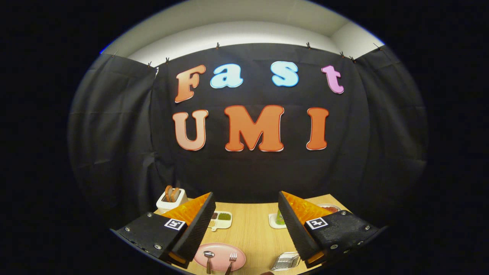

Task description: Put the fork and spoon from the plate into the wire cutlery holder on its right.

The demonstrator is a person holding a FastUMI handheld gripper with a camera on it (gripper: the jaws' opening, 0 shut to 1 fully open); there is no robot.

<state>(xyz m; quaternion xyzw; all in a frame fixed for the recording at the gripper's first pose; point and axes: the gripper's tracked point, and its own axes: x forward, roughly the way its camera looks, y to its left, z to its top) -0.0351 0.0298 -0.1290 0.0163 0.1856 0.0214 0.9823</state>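
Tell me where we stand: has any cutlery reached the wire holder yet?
Nothing done yet. The metal spoon and metal fork lie on the round pink plate. The wire cutlery holder looks empty. The gripper hangs above the wooden table, jaws open, holding nothing. Both pieces remain.

Below and between my spread fingers, a round pink plate (pixel 219 256) lies flat on the wooden table. On it a spoon (pixel 208 259) rests at the left and a fork (pixel 231 260) at the right, side by side and apart, heads pointing away from me. The wire holder (pixel 285 261) stands to the plate's right.
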